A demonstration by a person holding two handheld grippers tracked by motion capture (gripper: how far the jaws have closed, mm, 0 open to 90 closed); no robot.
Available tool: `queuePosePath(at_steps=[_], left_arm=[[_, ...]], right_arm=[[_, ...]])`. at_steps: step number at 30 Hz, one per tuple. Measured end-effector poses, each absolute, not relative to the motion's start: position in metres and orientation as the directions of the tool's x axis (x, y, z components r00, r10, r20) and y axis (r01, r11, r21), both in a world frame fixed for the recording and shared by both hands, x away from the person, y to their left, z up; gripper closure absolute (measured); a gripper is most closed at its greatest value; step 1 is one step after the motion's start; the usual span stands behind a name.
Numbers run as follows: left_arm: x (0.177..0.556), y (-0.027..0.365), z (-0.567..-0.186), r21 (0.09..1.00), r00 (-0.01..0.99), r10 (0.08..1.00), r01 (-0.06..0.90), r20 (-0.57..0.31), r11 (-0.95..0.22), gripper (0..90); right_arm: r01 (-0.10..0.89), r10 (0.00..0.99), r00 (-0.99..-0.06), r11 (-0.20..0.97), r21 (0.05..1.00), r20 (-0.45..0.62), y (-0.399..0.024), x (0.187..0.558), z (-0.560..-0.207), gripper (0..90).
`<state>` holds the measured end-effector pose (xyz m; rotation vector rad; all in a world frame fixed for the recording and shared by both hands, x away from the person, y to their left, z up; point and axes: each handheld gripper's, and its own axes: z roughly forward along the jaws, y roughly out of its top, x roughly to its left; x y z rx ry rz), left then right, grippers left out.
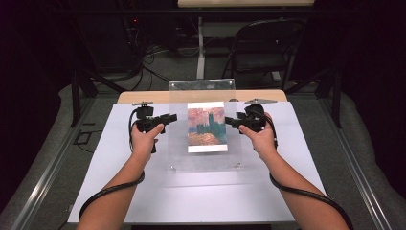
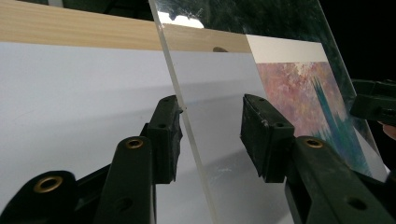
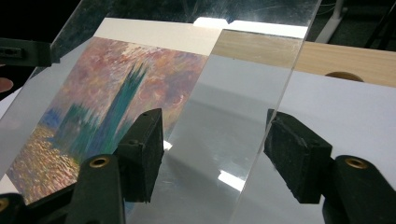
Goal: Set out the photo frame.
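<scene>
A clear acrylic pane lies tilted over a print of a painting with pink sky, teal towers and a white border. My left gripper is at the pane's left edge and my right gripper at its right edge. In the left gripper view the pane's edge runs between the jaws of the left gripper, close to the left jaw, with the print beyond. The right gripper also straddles the pane, jaws wide apart, beside the print. Both grippers are open.
A white sheet covers the table, with a bare wooden strip along its far edge. Beyond it stand a folding chair and a white table leg. Cables lie on the floor. Metal rails flank the table.
</scene>
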<state>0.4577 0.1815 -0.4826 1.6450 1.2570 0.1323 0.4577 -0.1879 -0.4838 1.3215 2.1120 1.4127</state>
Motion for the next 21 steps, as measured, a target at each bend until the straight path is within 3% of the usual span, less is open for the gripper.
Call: queuePosePath(at_steps=[21], left_arm=[[0.427,0.186,-0.456,0.796,0.513,0.763,0.605,-0.393,0.003,64.5]], right_arm=[[0.475,0.810,-0.561,0.149,0.867,0.168,-0.191,0.423,-0.459,45.8]])
